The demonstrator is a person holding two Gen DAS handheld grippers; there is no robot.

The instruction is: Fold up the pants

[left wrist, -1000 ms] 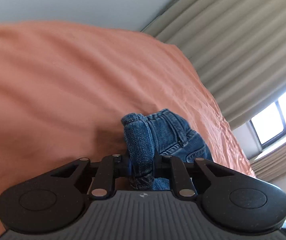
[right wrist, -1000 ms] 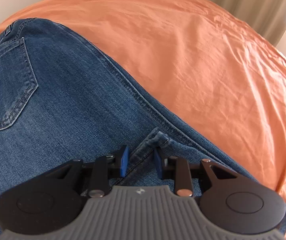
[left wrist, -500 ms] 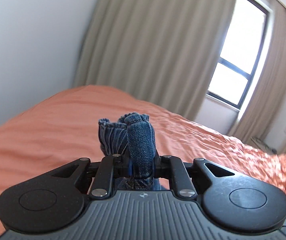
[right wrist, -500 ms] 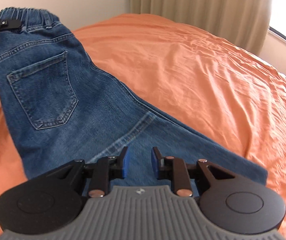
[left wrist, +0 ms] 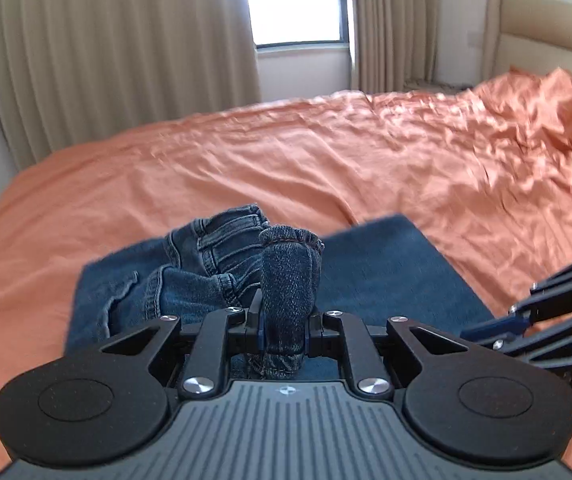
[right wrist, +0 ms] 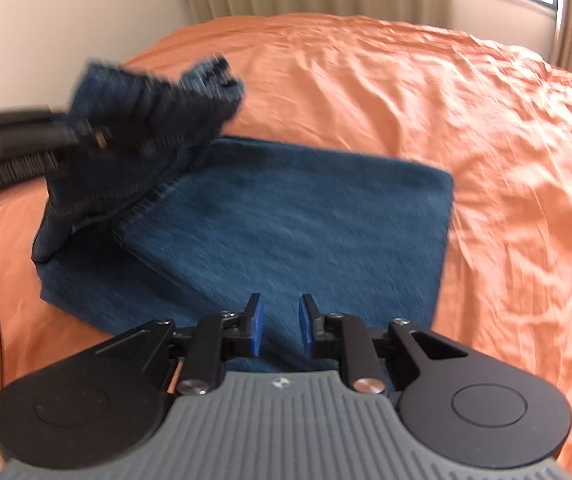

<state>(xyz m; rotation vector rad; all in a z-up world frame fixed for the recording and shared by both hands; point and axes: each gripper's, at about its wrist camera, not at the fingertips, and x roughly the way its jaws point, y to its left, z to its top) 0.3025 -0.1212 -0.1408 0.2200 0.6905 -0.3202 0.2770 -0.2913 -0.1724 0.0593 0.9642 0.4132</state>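
Here, blue denim pants (right wrist: 286, 216) lie part-folded on the orange bedsheet (right wrist: 405, 80).
The left gripper (left wrist: 284, 326) is clamped on the bunched elastic waistband (left wrist: 289, 268), lifted above the flat folded leg section; the right gripper (right wrist: 280, 330) hovers over that section's near edge, jaws parted, holding nothing.

The pants (right wrist: 286, 216) lie on the bed (right wrist: 485, 120); the curtain (left wrist: 118, 60) stands behind at 12 o'clock.
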